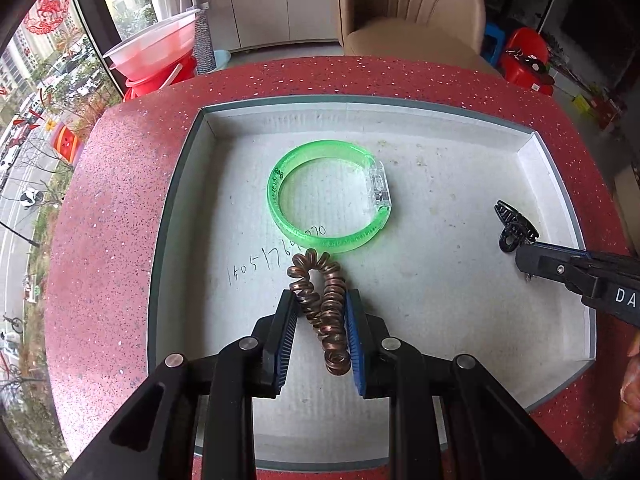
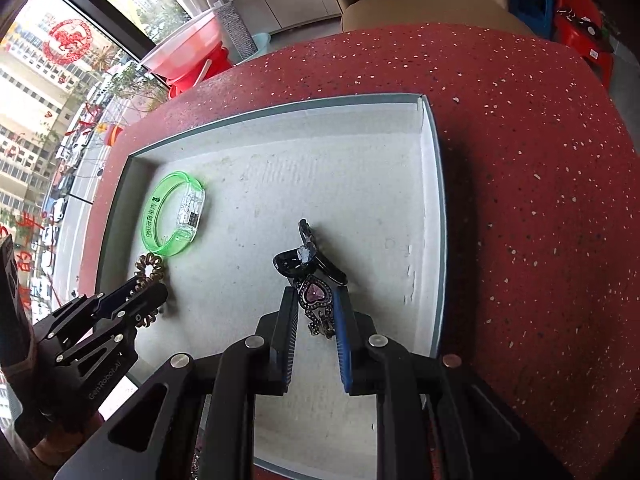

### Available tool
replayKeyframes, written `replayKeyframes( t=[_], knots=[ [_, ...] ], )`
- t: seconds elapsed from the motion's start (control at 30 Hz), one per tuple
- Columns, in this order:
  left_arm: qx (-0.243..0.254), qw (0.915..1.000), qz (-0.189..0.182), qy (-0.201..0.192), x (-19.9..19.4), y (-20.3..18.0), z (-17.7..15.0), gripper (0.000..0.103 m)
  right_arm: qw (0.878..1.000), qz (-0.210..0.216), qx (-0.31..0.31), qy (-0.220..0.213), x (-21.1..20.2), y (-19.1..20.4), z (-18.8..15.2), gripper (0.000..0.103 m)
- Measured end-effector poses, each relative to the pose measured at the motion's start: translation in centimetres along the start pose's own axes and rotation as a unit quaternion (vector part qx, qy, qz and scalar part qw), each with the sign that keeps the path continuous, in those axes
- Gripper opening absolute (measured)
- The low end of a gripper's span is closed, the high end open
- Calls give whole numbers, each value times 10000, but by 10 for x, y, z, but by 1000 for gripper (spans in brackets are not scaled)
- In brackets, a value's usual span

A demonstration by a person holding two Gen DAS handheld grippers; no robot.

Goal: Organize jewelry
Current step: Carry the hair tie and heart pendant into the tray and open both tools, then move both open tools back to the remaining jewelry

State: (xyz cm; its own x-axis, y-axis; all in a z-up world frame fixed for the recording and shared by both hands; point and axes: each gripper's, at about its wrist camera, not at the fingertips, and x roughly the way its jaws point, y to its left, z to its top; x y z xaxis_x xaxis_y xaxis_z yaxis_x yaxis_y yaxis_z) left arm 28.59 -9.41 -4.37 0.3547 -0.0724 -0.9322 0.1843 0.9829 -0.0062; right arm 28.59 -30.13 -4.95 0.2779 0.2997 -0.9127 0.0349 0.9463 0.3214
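A shallow white tray (image 1: 532,152) lies on the red speckled table. A green translucent bangle (image 1: 280,176) lies in it; it also shows in the right wrist view (image 2: 154,204). My left gripper (image 1: 322,300) is shut on a coiled copper-brown hair tie (image 1: 326,300), whose far end touches the bangle; the tie also shows in the right wrist view (image 2: 150,268). My right gripper (image 2: 314,300) is shut on a black hair clip with a purple heart stone (image 2: 314,292), low over the tray floor. The clip's black end shows in the left wrist view (image 1: 514,226).
The red table (image 2: 520,160) curves around the tray (image 2: 434,200). A beige chair (image 1: 412,20) stands behind it. Red basins (image 1: 156,56) and red and blue stools (image 1: 524,56) are on the floor beyond. A window is at the left.
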Motion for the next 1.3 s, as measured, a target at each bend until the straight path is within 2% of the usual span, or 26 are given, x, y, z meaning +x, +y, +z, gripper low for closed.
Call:
replayKeyframes(
  t=[0.07, 0.2, 0.27, 0.33, 0.37, 0.57, 0.67, 0.77, 0.83, 1.07, 1.1, 1.3],
  knots=[
    [-16, 10000, 65, -14, -1, 0, -1, 42, 10000, 56, 46, 26, 1, 0, 1, 24],
    [-54, 9999, 131, -35, -6, 1, -4, 42, 9995, 256, 194, 67, -1, -2, 1, 49],
    [-71, 9999, 107, -49, -7, 2, -4, 42, 9995, 254, 190, 40, -3, -1, 0, 49],
    [-85, 9998, 139, -115, -11, 3, -5, 59, 9992, 337, 212, 5, -6, 1, -2, 49],
    [-111, 9996, 163, -185, -15, 3, -6, 73, 9991, 368, 227, -14, -8, 1, -2, 50],
    [-156, 9993, 82, -322, -30, 7, -6, 75, 9980, 501, 349, -134, -22, 3, -6, 51],
    [-208, 9990, 57, -393, -37, 11, -9, 76, 9977, 541, 345, -195, -29, 7, -9, 56],
    [-263, 9986, 120, -432, -44, 14, -13, 103, 9974, 587, 337, -250, -37, 10, -14, 59],
    [-255, 9981, 163, -533, -51, 15, -17, 103, 9971, 618, 341, -280, -41, 11, -17, 60],
    [-240, 9987, 137, -433, -63, 21, -36, 103, 9955, 747, 374, -451, -60, 18, -36, 75],
    [-236, 9988, 138, -406, -65, 21, -40, 103, 9953, 756, 372, -482, -64, 19, -40, 83],
    [-275, 9994, 56, -180, -71, 33, -69, 103, 9927, 902, 373, -710, -87, 27, -68, 85]
  ],
)
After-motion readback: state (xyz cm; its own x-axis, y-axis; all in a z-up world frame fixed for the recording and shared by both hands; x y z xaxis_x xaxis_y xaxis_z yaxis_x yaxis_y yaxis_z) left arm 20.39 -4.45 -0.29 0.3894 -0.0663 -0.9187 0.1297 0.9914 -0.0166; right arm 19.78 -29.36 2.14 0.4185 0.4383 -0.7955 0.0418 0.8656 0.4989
